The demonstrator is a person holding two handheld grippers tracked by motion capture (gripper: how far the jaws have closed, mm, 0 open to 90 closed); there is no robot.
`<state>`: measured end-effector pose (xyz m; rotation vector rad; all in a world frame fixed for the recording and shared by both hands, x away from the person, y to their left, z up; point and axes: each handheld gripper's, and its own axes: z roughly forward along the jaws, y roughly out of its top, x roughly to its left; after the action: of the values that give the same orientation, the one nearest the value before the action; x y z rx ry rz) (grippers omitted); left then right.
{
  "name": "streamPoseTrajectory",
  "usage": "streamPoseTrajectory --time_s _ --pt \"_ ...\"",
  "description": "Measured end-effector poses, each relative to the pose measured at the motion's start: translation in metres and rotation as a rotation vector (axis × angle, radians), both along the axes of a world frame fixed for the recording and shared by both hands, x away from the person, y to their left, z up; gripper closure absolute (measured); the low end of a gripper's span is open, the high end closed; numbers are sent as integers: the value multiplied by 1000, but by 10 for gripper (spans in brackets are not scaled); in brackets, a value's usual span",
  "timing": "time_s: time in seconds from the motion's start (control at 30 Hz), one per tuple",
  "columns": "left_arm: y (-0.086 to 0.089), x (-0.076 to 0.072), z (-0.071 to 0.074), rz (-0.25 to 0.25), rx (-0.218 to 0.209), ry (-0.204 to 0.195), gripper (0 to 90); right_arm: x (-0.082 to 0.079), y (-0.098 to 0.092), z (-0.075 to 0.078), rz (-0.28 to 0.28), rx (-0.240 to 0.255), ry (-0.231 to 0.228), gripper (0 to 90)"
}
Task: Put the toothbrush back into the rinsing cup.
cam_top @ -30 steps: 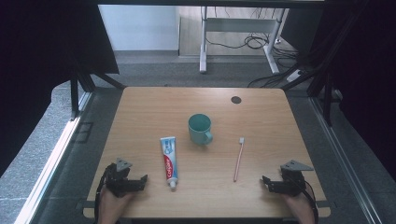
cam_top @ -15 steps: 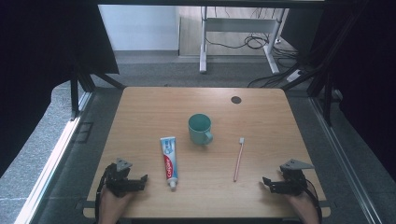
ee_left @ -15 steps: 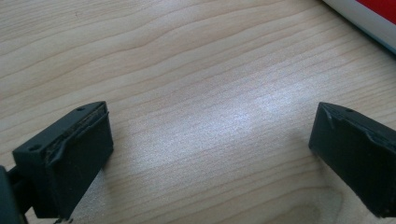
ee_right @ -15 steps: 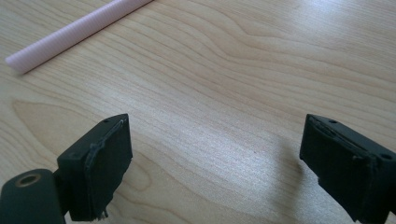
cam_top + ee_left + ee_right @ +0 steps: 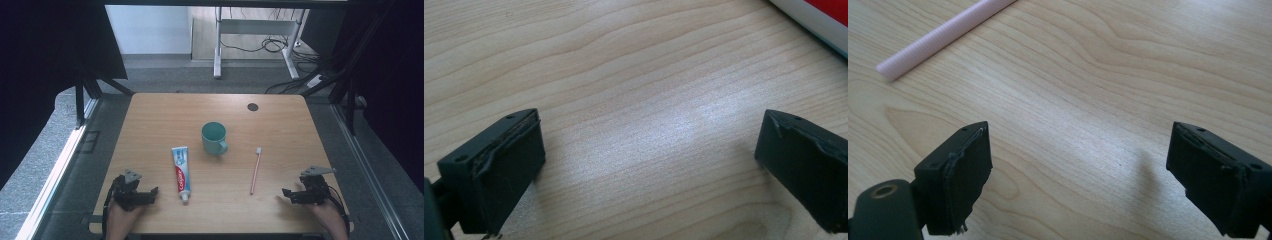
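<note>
now both grippers are resting wide apart at the lower frame: left gripper (image 5: 150, 192) near the white-red toothpaste tube (image 5: 181, 172), right gripper (image 5: 287, 193) near the pink toothbrush (image 5: 255, 171), on the wooden table (image 5: 165, 120).

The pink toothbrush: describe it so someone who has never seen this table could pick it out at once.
On the light wooden table, look right of the teal mug at its centre. The slim pink toothbrush with a white head lies flat there, head pointing away from the person. It is far thinner than the white-and-red toothpaste tube left of the mug.
</note>
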<state>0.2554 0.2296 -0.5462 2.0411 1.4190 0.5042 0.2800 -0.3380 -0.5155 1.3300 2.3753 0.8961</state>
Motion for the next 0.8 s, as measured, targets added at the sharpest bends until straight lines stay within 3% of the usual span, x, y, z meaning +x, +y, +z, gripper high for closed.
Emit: streamPoseTrajectory --time_s 0.23,0.43,0.8 --pt "0 0 0 0 0 0 0 11 5 9 12 -12 53 119" --pt "0 0 0 0 1 0 0 17 8 12 17 -19 72 120" --pt "0 0 0 0 0 0 0 30 16 12 25 -83 137 121"
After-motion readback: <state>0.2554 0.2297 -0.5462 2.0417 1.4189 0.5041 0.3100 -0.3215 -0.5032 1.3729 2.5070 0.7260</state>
